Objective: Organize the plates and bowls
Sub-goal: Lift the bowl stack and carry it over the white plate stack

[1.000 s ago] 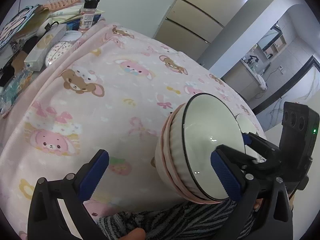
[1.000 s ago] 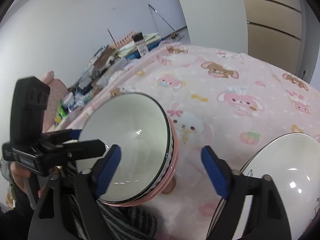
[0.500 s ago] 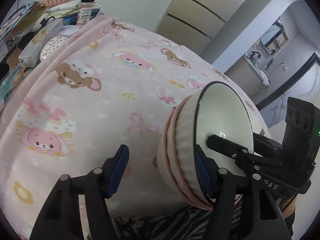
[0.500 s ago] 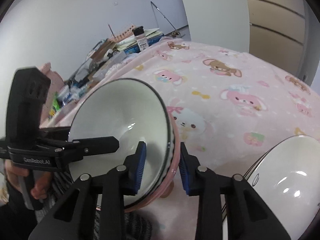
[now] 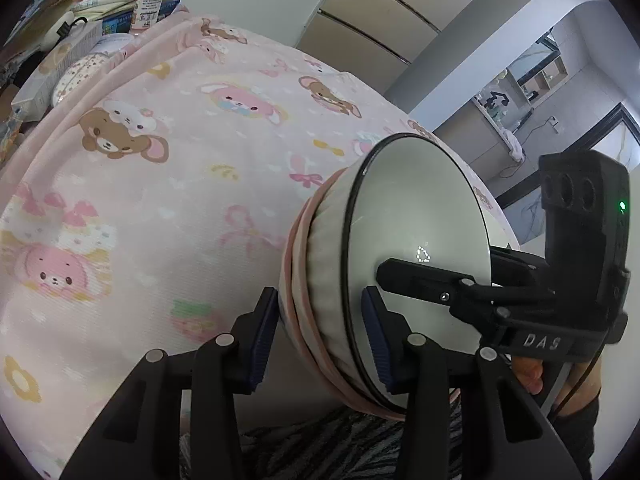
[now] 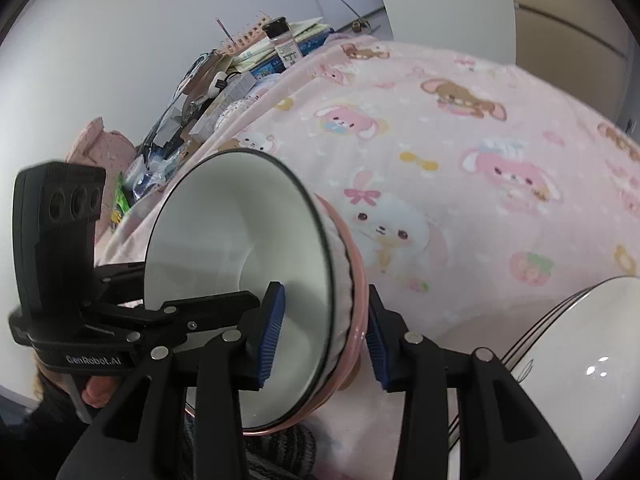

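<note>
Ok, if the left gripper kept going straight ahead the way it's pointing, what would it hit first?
The left gripper already has the stacked bowls between its fingers, so pushing on drives their wall deeper into its throat. Beyond them lies the pink blanket; depth there is unclear.

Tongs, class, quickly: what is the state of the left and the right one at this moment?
Left tongs: closed on the rim of the stacked bowls.
Right tongs: closed on the same stacked bowls' rim from the other side.
</note>
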Motion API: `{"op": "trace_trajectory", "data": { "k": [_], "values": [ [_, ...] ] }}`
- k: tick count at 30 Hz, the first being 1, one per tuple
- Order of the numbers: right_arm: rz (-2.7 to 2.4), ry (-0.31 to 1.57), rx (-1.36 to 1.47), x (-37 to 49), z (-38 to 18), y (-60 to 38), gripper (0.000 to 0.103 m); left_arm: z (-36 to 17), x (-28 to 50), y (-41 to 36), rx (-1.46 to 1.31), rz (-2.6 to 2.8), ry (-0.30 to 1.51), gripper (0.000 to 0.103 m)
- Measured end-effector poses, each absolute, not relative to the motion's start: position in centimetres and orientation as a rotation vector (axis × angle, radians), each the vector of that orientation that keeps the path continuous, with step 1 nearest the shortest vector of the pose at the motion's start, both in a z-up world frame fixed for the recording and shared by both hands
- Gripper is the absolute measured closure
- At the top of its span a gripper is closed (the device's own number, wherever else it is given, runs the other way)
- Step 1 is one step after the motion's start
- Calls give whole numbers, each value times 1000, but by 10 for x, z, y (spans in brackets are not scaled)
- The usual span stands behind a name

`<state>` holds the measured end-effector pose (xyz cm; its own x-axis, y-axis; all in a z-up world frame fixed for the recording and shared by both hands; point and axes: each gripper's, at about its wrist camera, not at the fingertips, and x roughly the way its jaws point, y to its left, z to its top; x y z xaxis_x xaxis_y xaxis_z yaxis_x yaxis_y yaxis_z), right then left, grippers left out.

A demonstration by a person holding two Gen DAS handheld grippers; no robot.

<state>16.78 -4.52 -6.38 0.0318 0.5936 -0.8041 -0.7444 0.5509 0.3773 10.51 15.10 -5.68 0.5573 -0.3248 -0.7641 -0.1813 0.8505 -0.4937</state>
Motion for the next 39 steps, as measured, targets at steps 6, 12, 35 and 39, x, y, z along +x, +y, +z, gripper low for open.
{"op": "trace_trajectory", "data": {
  "k": [6,12,35,39],
  "values": [
    [1004,1141,-112,163,-64,-52,70,-58,102,154,-599,-80,969,60],
    [994,1197,-160,162,-65,-41,58,-59,100,154,-604,-69,959,60],
    [1005,962,204,161,-47,-96,78,-27,94,149,-589,-44,819,67],
    [1012,944,283,166,-38,-116,78,-12,99,138,-562,-54,802,67]
  ]
}}
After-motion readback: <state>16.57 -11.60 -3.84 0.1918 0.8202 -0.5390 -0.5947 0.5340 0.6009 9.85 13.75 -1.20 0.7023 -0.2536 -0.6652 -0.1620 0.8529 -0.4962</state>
